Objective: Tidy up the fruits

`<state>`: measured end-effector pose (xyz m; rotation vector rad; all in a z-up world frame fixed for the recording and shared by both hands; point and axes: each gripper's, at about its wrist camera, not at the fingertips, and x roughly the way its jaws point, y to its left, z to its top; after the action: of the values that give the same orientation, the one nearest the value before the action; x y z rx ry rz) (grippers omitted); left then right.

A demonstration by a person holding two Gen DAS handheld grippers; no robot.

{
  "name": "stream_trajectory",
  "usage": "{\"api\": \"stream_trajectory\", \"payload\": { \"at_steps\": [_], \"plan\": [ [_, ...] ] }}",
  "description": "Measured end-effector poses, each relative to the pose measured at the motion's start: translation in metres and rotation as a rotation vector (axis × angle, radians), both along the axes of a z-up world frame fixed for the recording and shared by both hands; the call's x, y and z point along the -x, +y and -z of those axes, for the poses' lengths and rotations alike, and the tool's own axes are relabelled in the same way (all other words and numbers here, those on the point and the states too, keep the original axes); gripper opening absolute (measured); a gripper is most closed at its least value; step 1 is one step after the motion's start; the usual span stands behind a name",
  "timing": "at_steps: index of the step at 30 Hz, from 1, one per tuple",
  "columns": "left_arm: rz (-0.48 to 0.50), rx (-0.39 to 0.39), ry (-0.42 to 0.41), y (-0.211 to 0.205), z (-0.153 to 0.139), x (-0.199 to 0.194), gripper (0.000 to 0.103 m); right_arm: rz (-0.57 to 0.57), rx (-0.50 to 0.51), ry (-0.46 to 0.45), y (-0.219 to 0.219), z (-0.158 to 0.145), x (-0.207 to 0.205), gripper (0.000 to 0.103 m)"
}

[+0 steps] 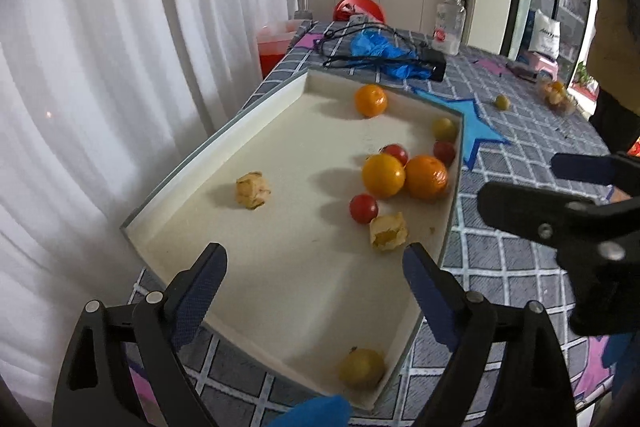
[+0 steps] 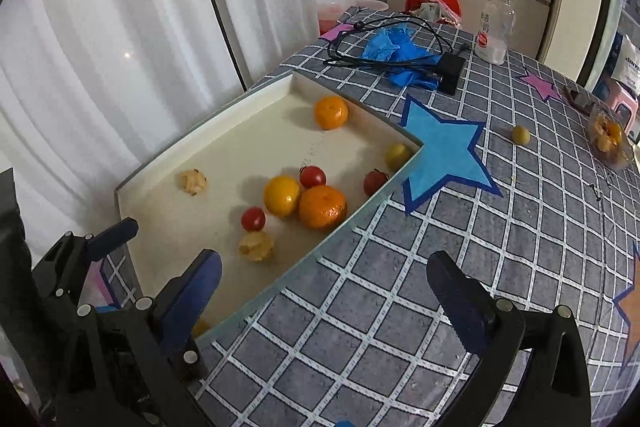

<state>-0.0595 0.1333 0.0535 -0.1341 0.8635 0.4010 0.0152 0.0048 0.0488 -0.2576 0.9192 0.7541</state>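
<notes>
A white tray holds oranges, a yellow citrus, cherry tomatoes, husked physalis and small yellow-green fruits. One small yellow-green fruit lies loose on the checked tablecloth. My left gripper hovers open over the tray's near part, nothing between its fingers. My right gripper stands open over the tray's right rim and the cloth, holding nothing. A left gripper finger shows at the left.
A clear container of physalis sits at the far right. Behind the tray lie blue gloves, a black cable with adapter and a plastic bottle. White curtains hang to the left of the table.
</notes>
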Motion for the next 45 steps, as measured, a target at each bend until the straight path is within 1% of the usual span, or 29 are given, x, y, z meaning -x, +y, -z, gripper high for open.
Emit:
{"api": "stream_trajectory", "payload": {
  "at_steps": [4, 12, 24, 45],
  "plan": [
    [0.004, 0.002, 0.016, -0.004, 0.005, 0.001, 0.091, -0.01, 0.013, -0.009, 0.0, 0.001, 0.004, 0.103],
    [0.01, -0.02, 0.023, -0.009, 0.005, 0.0, 0.092, -0.021, 0.024, -0.007, 0.002, 0.002, 0.006, 0.103],
    [0.004, -0.035, 0.028, -0.008, 0.009, -0.003, 0.092, -0.02, 0.03, 0.021, 0.005, 0.01, 0.0, 0.103],
    [0.016, -0.035, 0.045, -0.01, 0.014, -0.008, 0.092, -0.025, 0.052, 0.031, 0.011, 0.018, -0.005, 0.103]
  ]
}}
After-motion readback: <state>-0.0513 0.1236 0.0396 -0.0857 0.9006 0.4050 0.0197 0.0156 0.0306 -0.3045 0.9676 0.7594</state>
